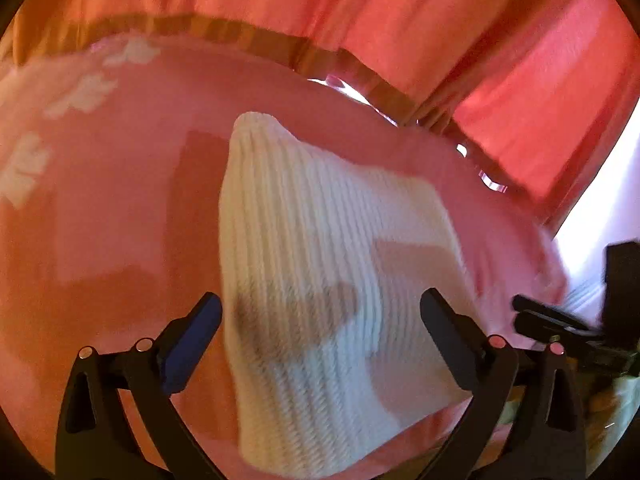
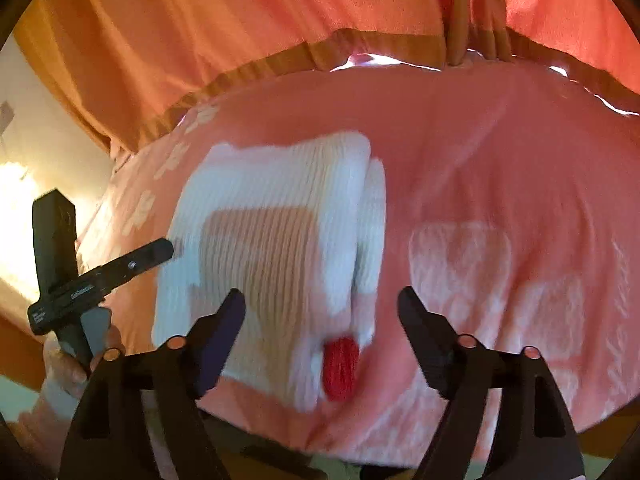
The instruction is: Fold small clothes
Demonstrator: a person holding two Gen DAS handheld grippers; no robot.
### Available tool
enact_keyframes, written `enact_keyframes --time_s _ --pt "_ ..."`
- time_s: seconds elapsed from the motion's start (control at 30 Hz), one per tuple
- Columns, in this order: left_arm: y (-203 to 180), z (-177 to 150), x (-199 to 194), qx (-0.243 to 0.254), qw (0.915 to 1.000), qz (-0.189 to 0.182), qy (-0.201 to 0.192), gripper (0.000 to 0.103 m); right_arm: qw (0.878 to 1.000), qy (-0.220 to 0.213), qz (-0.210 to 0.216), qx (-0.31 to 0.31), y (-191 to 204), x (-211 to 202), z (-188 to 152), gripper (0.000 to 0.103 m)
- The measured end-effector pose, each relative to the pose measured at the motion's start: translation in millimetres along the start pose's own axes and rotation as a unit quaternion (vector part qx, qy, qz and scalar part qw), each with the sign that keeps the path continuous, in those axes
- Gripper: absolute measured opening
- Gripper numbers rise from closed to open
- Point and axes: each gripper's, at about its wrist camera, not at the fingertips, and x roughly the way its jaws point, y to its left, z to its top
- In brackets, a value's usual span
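White knit garment (image 1: pixel 320 280) lies beneath the wide-spread, empty left gripper (image 1: pixel 320 320) and right gripper (image 2: pixel 320 312).

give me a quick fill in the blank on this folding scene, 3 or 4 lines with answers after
1. The ribbed knit garment lying on the pink blanket is ____ in colour.
2. In the right wrist view, the small patch at the garment's near edge is ____.
3. The left gripper and the right gripper both have their jaws ____.
4. Behind the blanket hangs an orange-red ____.

Missing words: white; red; open; curtain
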Motion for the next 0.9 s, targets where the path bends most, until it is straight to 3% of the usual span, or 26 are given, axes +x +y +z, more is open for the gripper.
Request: enact_keyframes --time_s 0.1,0.23,0.3,0.33,0.37,0.4,0.43,0.47,0.53,0.67,0.73,0.8,0.9 --pt "9.8 11.9 25.8 -0.044 0.9981 0.001 0.043 0.098 0.999 0.043 0.022 0.026 -13.6 38.9 19.8 0.079" --pt "29.3 8.8 62.8 -0.101 0.9902 -0.005 0.096 0.098 0.993 0.108 0.015 0.048 -24.9 92.9 22.4 0.079" --pt "29.2 8.1 63.4 -0.103 0.991 -0.011 0.086 0.098 0.988 0.128 0.049 0.072 -28.7 108.2 17.7 0.078" --pt "25.6 8.6 65.1 -0.094 0.9914 -0.008 0.091 0.098 0.986 0.132 0.059 0.08 -29.0 112.0 16.8 0.07" --pt "22.2 9.1 66.5 -0.086 0.9919 -0.009 0.093 0.092 0.986 0.129 0.066 0.086 -29.3 114.9 16.1 0.064" --pt "17.6 9.7 65.9 -0.079 0.9928 -0.007 0.09 0.088 0.986 0.124 0.069 0.083 -28.3 114.5 16.8 0.043" --pt "13.9 9.8 64.8 -0.074 0.9934 -0.003 0.088 0.078 0.986 0.115 0.082 0.083 -26.6 109.5 20.2 0.036" --pt "8.7 11.3 62.2 -0.067 0.9941 -0.003 0.086 0.066 0.989 0.101 0.077 0.078 -23.7 100.1 24.8 0.034" --pt "-4.4 20.8 51.7 -0.055 0.9951 -0.015 0.081 0.055 0.995 0.057 0.07 0.05 -12.5 71.5 34.4 0.031" --pt "-41.1 48.9 24.4 -0.026 0.9961 -0.065 0.054 0.053 0.996 -0.03 0.079 0.03 -10.3 2.3 57.9 0.031" --pt "-62.3 59.6 15.8 0.006 0.9969 -0.068 0.039 0.053 0.995 -0.05 0.08 0.035 -19.5 -19.8 67.0 0.032" --pt "-80.4 68.3 16.8 0.035 0.9965 -0.069 0.031 0.056 0.996 -0.057 0.066 0.035 -33.7 -24.0 75.6 0.034" --pt "-86.8 68.3 45.4 0.056 0.9968 -0.043 0.037 0.064 0.997 -0.026 0.054 0.054 -57.3 4.7 79.2 0.041"
